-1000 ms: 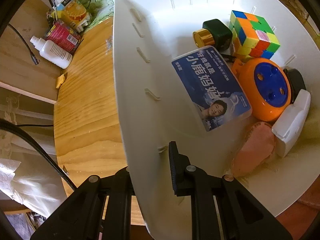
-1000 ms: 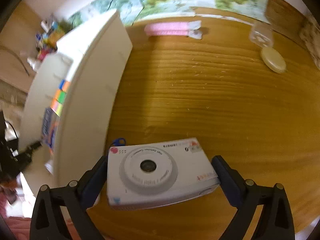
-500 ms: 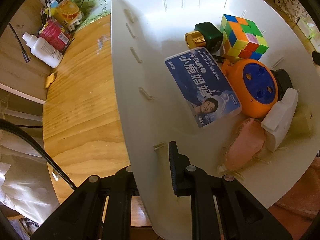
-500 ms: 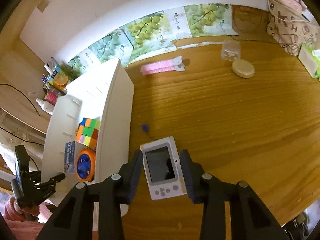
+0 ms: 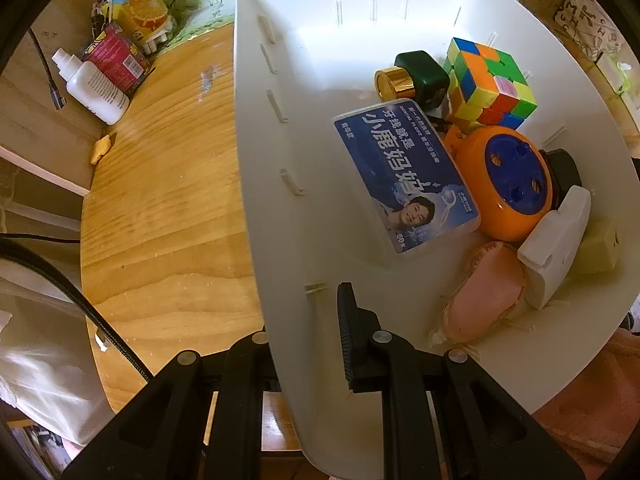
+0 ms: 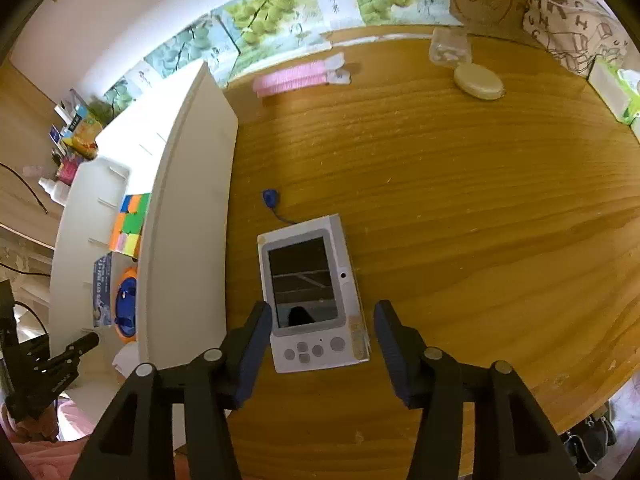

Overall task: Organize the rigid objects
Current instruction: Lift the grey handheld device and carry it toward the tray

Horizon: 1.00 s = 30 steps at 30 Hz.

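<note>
Right hand-held gripper (image 6: 320,344) opened, camera (image 6: 310,294) released onto table (image 6: 460,220)

Wooden table (image 6: 460,208) with white bin (image 6: 188,184), camera (image 6: 312,292), pink comb (image 6: 296,80).

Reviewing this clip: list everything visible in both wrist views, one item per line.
white bin: 1, white, on table's left part
puzzle cube: 1, multicolour, in bin
blue-label box: 1, in bin
orange round toy: 1, blue centre, in bin
green bottle: 1, gold cap, in bin
pink item: 1, in bin
white item: 1, in bin
toy camera: 1, white, screen up, on wooden table
pink comb: 1, far table edge
cream disc: 1, far right
left gripper: shut on bin wall
right gripper: open around camera
</note>
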### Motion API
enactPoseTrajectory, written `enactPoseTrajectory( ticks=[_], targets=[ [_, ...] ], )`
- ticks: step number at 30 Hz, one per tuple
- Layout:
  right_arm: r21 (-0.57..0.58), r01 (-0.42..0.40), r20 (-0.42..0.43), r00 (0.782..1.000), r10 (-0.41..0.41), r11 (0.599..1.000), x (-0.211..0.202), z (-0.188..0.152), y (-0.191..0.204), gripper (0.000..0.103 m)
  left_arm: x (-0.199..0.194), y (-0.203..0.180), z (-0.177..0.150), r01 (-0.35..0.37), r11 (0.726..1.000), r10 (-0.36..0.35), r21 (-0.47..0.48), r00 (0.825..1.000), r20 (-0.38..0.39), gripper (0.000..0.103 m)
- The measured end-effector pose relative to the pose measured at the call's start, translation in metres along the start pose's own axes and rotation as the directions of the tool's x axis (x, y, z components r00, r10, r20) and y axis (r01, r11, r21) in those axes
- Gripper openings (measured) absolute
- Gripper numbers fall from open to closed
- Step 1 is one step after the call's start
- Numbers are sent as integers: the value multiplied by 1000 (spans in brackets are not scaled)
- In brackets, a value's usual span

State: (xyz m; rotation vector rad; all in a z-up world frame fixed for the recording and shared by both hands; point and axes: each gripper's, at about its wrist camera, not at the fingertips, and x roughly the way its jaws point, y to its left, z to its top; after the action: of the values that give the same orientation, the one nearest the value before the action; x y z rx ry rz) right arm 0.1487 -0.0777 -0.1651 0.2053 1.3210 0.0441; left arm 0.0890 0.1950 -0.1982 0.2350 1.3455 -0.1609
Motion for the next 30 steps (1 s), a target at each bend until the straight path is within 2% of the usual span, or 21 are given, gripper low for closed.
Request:
enactPoseTrajectory(
  ticks=[17, 25, 30],
  targets=[
    [-59, 42, -96, 994, -47, 997, 31, 9, 12, 61, -1, 0, 0, 3, 1000, -3, 0, 1000, -2, 17],
    [-18, 13, -115, 993, -15, 1000, 34, 13, 3, 60, 1, 0, 0, 0, 1000, 0, -4, 1000, -6, 17],
    [17, -13, -75, 997, 15, 1000, 16, 15, -6, 60, 1, 0, 0, 1, 1000, -1, -8, 1000, -7, 17]
  ],
)
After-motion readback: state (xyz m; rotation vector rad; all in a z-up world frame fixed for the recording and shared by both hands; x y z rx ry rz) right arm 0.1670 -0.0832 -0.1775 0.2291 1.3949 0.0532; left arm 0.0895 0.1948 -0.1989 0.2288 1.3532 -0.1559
